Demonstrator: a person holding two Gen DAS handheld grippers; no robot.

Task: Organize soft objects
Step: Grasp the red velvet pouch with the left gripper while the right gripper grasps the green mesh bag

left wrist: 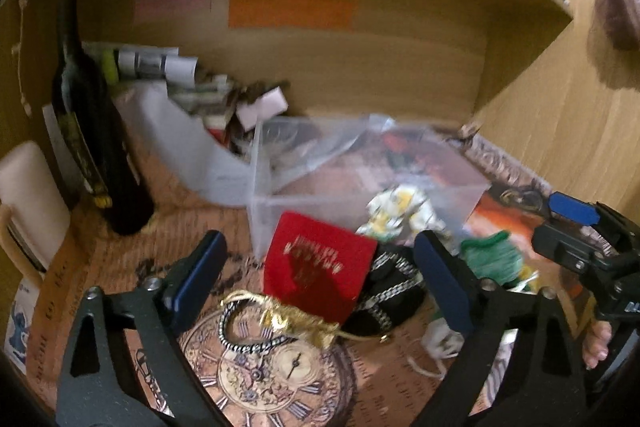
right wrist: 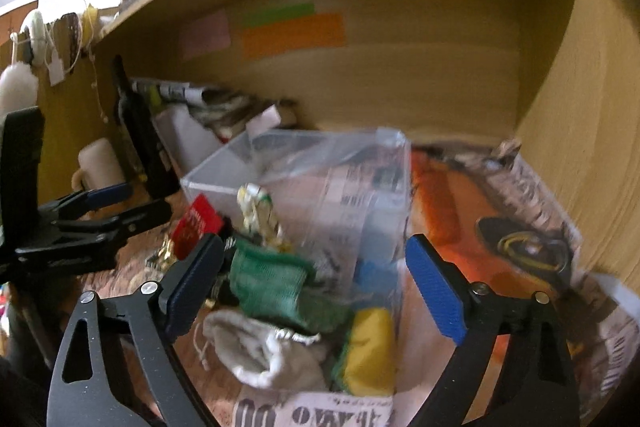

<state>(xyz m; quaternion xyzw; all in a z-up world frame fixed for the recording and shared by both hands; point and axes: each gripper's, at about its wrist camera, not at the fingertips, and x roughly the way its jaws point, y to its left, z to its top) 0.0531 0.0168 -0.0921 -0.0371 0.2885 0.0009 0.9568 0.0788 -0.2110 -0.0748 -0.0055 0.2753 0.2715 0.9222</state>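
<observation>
In the left wrist view, the left gripper [left wrist: 316, 283] has its jaws spread wide with nothing between the pads; under the gap lie a red pouch with gold lettering [left wrist: 320, 273], a gold tasselled cord [left wrist: 296, 321] and a black pouch with silver trim [left wrist: 390, 291], all loose on the clock-print mat [left wrist: 256, 379]. Just beyond stands a clear plastic box [left wrist: 260, 223] holding a crumpled white-and-yellow cloth [left wrist: 404, 211]; a dark bottle [left wrist: 96, 155] stands far left. In the right wrist view, the right gripper [right wrist: 316, 287] is likewise wide open and empty, poised over a green mesh pouch [right wrist: 276, 287], with a grey drawstring bag [right wrist: 256, 351] nearer and a yellow soft item [right wrist: 370, 343] against the box wall [right wrist: 400, 227]. The step appears to be the approach to a first pick. Next, each gripper would need to settle onto one pouch, close on the fabric alone, then lift it over the box rim.
</observation>
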